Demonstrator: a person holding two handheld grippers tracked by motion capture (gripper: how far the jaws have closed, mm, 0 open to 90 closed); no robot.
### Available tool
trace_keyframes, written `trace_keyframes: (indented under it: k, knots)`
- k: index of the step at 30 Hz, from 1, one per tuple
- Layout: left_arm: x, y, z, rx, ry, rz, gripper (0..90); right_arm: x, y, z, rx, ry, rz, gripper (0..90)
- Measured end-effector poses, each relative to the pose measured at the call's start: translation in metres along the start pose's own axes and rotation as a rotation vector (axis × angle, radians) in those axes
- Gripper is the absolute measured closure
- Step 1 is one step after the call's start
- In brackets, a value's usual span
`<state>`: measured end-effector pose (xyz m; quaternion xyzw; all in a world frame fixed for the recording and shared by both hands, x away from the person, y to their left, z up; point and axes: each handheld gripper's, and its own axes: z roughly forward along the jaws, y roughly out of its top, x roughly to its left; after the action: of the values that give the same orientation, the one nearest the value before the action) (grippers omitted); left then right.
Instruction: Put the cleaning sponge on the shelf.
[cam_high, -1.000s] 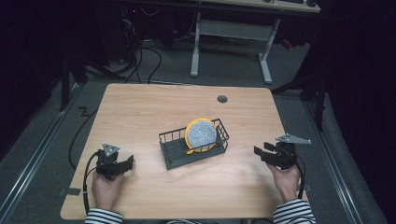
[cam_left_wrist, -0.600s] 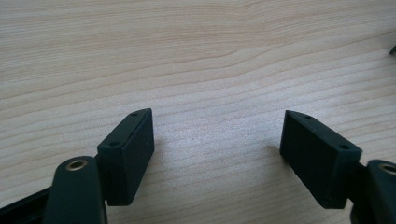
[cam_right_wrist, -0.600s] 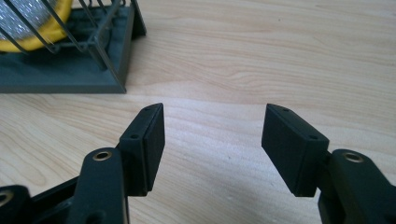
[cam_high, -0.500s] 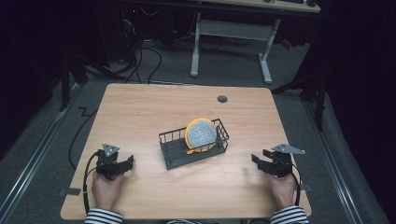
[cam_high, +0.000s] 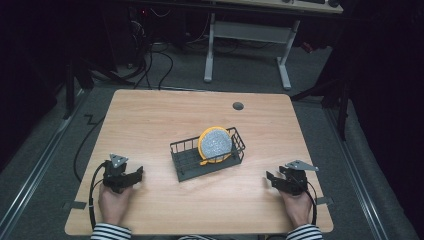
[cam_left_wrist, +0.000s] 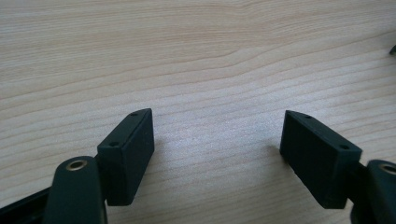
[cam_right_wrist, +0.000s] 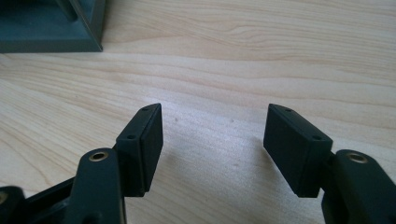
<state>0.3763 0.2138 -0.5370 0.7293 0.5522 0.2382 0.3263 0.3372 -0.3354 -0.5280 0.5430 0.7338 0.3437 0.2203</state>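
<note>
a dark wire basket (cam_high: 207, 159) is sitting near the middle of the wooden table (cam_high: 150, 120), turned at a slant, and a round yellow-rimmed plate with a speckled grey face (cam_high: 215, 145) is standing on edge inside it, leaning toward the basket's right end. the left gripper (cam_high: 131, 176) is resting low on the table near the front left corner, well apart from the basket, with the person's left hand (cam_high: 114, 202) wrapping its grip from behind. in the left gripper view its jaws are standing wide apart with bare wood between them, holding nothing. the right gripper (cam_high: 272, 180) is sitting near the front right edge, pointing toward the basket, the right hand (cam_high: 296, 207) behind it. in the right gripper view its jaws are also gaping wide and empty, and a corner of the basket (cam_right_wrist: 51, 23) is showing at the upper left
</note>
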Motion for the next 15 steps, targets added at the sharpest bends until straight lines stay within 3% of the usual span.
trace_keyframes:
  k: [6,15]
  knots:
    - [-0.0001,-0.0001,0.0000,0.000,-0.001,0.001,26.5,0.0073,-0.0014,0.0021,0.023,-0.061,-0.049,36.6]
    - [-0.0007,-0.0003,-0.0004,0.000,-0.005,0.002,27.0,0.0065,-0.0014,0.0023,0.026,-0.057,-0.039,35.7]
